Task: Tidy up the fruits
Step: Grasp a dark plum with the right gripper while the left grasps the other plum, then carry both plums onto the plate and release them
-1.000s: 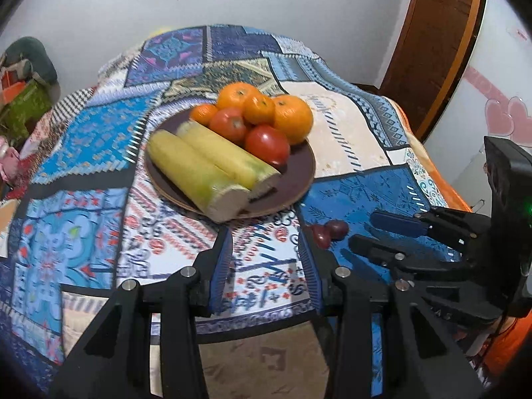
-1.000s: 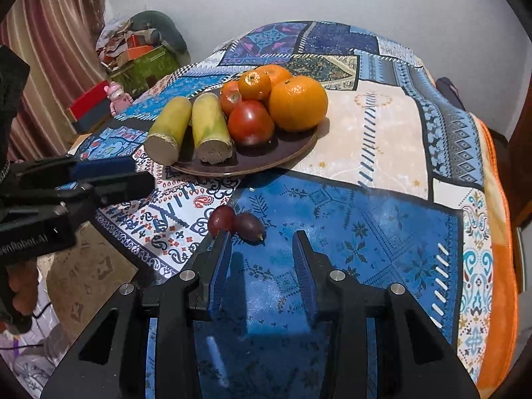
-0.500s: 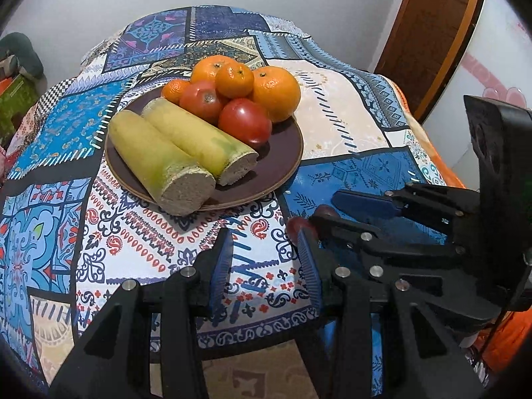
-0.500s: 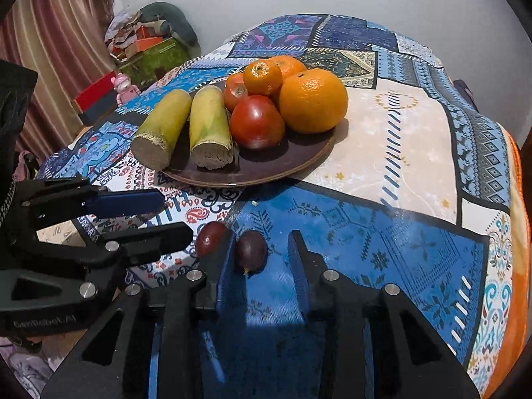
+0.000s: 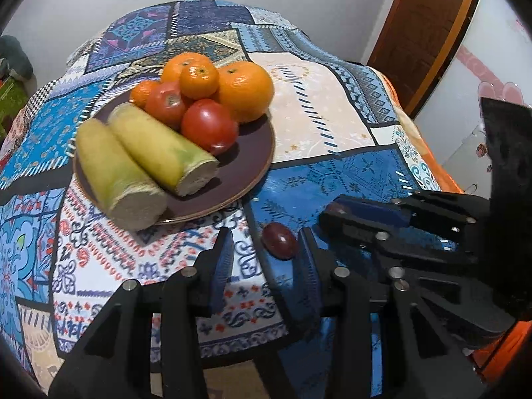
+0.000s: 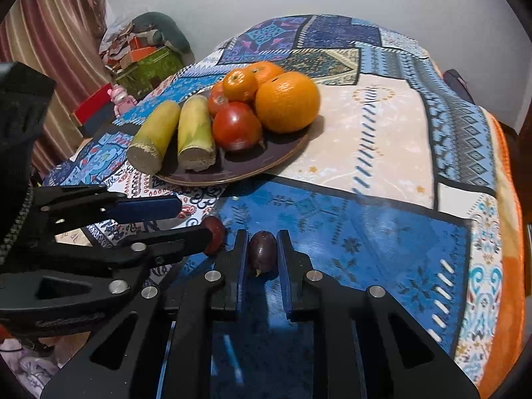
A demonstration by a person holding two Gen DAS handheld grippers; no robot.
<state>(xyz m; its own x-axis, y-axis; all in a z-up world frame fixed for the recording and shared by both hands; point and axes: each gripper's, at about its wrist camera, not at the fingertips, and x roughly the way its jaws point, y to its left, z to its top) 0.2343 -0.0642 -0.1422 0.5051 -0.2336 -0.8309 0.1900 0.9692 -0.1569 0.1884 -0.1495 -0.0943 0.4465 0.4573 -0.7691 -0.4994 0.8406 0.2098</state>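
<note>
Two small dark red fruits lie on the patterned cloth in front of a brown plate [image 5: 256, 166] of oranges, tomatoes and two sugarcane pieces. My left gripper [image 5: 264, 254] is open, with one dark fruit [image 5: 278, 241] between its fingers near the right one. My right gripper [image 6: 262, 249] has closed on the other dark fruit [image 6: 262, 252], which rests on the cloth. The first fruit [image 6: 214, 234] shows partly behind the left gripper's finger in the right wrist view. The plate [image 6: 286, 158] stands just beyond.
The cloth-covered table [image 6: 382, 139] drops off at its right edge [image 6: 508, 199] and at the near edge. Boxes and a stuffed toy [image 6: 146, 53] sit on the floor at the far left. A wooden door [image 5: 422, 16] stands at the right.
Both grippers have moved forward and down onto the two dark fruits. The right gripper's fingers have narrowed around its fruit. The left gripper now brackets the other fruit.
</note>
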